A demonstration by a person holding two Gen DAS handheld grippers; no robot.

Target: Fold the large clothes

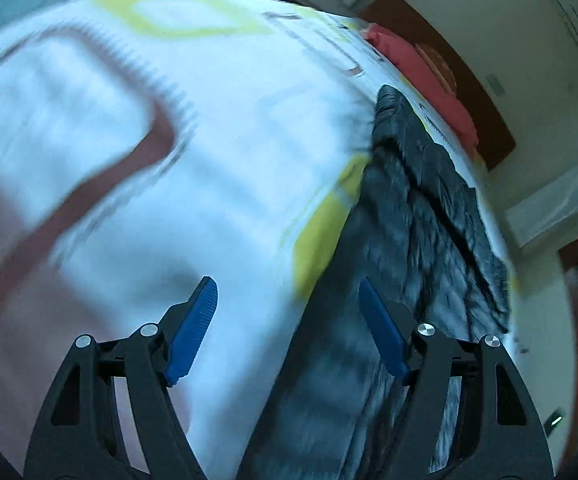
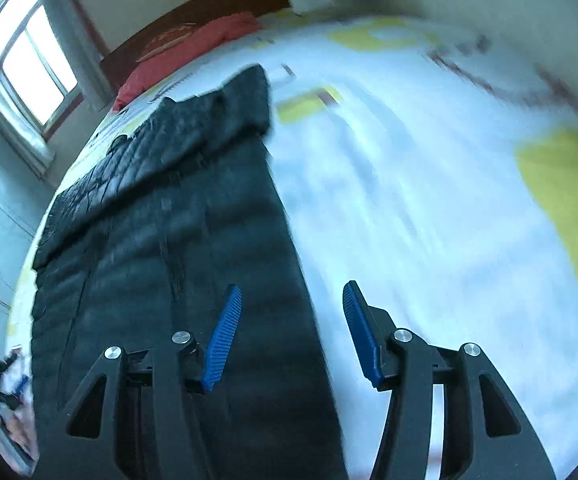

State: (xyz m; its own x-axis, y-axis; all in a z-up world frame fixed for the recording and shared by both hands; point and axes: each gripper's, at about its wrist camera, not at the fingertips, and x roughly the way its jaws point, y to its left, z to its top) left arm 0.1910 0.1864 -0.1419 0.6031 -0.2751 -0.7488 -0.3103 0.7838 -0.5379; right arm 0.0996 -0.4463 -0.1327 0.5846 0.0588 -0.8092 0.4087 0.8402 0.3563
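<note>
A black quilted jacket (image 1: 429,220) (image 2: 169,220) lies spread lengthwise on the bed, its collar end toward the headboard. In the left wrist view it fills the right side. My left gripper (image 1: 286,282) hangs open over the jacket's left edge, with nothing between its blue pads. In the right wrist view the jacket fills the left side. My right gripper (image 2: 292,286) stands open above its right edge, also holding nothing. Both pictures are smeared by motion.
The bed sheet (image 1: 229,120) (image 2: 409,200) is white with yellow and brown shapes. A red pillow (image 1: 429,72) (image 2: 193,44) lies by the wooden headboard (image 1: 485,112) (image 2: 217,4). A window (image 2: 29,60) is on the wall beside the bed.
</note>
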